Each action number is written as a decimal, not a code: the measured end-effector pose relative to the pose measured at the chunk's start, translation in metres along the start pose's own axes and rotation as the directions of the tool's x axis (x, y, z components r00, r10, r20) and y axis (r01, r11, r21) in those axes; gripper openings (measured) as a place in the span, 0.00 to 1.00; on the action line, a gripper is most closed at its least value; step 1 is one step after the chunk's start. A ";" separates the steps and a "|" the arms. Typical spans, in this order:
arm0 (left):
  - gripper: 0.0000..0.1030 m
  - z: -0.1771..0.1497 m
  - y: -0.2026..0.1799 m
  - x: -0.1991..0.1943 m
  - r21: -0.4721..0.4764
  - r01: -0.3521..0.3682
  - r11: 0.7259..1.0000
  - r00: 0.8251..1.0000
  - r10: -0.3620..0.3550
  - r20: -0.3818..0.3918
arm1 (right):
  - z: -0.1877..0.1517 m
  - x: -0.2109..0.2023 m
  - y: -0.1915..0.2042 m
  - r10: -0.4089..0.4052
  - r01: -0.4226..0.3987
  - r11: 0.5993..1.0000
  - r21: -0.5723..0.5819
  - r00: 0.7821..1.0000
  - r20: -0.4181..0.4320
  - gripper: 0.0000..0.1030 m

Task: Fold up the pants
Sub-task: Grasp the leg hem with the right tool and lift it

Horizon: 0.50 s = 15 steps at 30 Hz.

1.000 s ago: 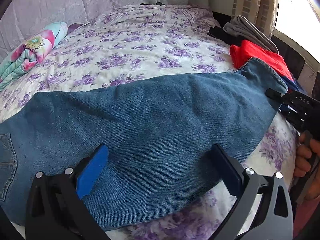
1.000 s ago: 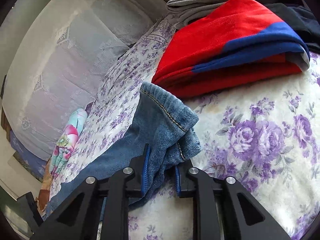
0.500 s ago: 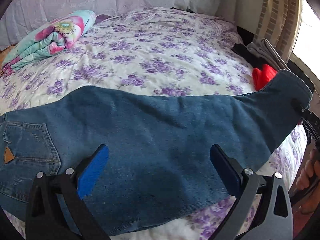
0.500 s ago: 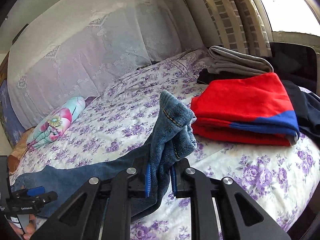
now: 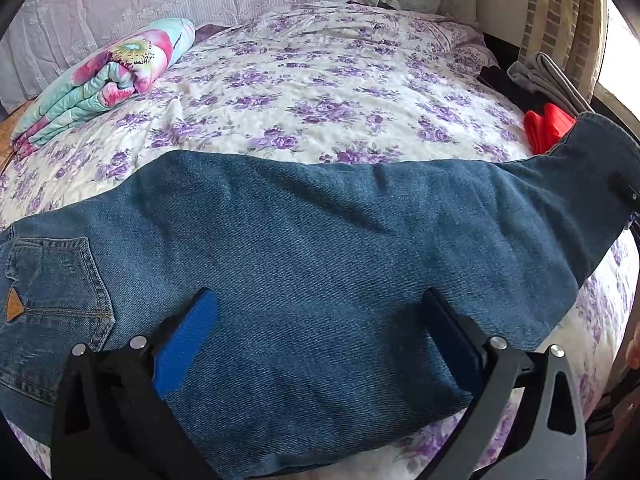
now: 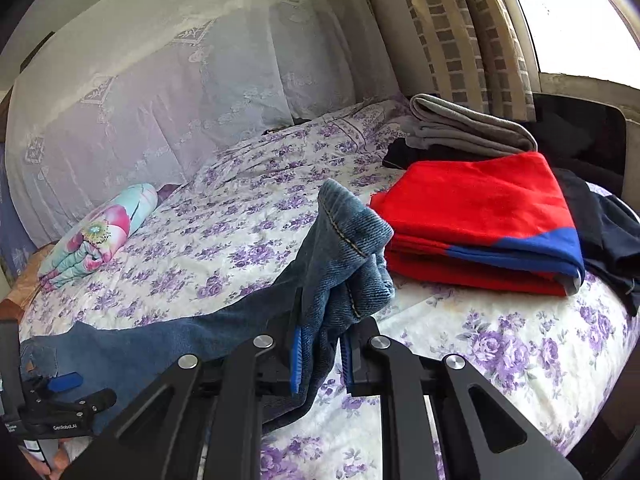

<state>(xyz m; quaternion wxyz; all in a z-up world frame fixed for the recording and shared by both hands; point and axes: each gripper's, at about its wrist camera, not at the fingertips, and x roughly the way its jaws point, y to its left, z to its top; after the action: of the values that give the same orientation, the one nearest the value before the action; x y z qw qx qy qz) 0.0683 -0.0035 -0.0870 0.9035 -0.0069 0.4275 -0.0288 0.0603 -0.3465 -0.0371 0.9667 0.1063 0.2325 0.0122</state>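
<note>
Lifted off the bedspread since a second ago, the hem end of the jeans (image 6: 344, 240) now hangs raised, clamped in the right gripper (image 6: 320, 354). Everything else of the jeans lies flat, stretched across the near edge of the floral bed (image 5: 320, 92), back pocket up. Above the denim hovers the left gripper (image 5: 316, 344), jaws wide, holding nothing. No fold looks made yet. Folded red clothes (image 6: 480, 216) sit just beyond; a rolled floral quilt (image 5: 104, 76) lies well apart.
</note>
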 end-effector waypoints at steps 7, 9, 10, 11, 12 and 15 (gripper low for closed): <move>0.96 0.006 0.023 -0.012 -0.082 0.118 0.990 0.993 -0.119 0.003 | 0.006 -0.018 0.035 -0.015 0.025 0.987 -0.160 0.998 0.066 0.15; 0.96 0.009 0.043 -0.023 -0.136 0.139 0.981 0.990 -0.135 0.038 | 0.006 -0.027 0.056 -0.006 0.032 0.968 -0.248 0.995 0.102 0.15; 0.96 0.011 0.056 -0.031 -0.162 0.133 0.978 0.990 -0.124 0.065 | 0.005 -0.031 0.067 -0.002 0.038 0.955 -0.294 0.993 0.120 0.15; 0.96 0.012 0.068 -0.038 -0.185 0.123 0.975 0.990 -0.108 0.089 | 0.004 -0.035 0.080 0.005 0.043 0.938 -0.344 0.990 0.138 0.15; 0.96 0.013 0.081 -0.046 -0.211 0.112 0.971 0.989 -0.089 0.115 | 0.000 -0.039 0.095 0.016 0.048 0.915 -0.401 0.988 0.154 0.15; 0.96 0.009 0.114 -0.064 -0.273 0.083 0.958 0.984 -0.036 0.173 | -0.017 -0.043 0.142 0.059 0.050 0.819 -0.572 0.983 0.171 0.15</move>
<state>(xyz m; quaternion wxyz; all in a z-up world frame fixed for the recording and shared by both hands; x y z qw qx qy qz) 0.0400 0.1136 -0.0355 0.9247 -0.1497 0.3500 0.0053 0.0175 -0.2074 -0.0028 0.9708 -0.1885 0.1288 0.0742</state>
